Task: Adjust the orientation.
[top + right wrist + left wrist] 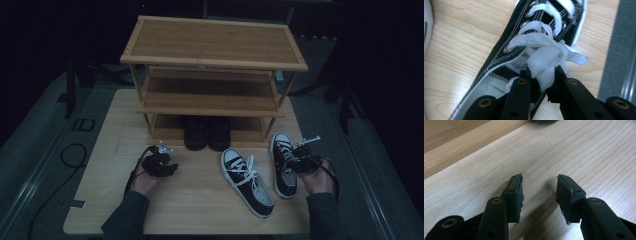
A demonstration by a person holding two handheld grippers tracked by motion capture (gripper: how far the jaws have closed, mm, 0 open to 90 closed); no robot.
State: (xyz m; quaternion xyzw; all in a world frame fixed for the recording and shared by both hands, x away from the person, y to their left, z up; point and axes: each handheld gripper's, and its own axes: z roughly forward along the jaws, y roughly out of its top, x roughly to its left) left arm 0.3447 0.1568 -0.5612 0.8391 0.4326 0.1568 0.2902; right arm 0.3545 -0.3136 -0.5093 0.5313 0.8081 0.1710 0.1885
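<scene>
On the table point(195, 200), a three-tier wooden rack point(212, 60) stands at the far edge with a dark pair of shoes point(207, 132) on its bottom shelf. Two black sneakers lie in front. The right gripper point(541, 78) is pinched on the tongue and laces of the right sneaker point(283, 165); the step in hand is the grasp. The next move likely calls for a level lift toward a shelf. The left gripper point(539, 192) rests spread and empty near the rack.
</scene>
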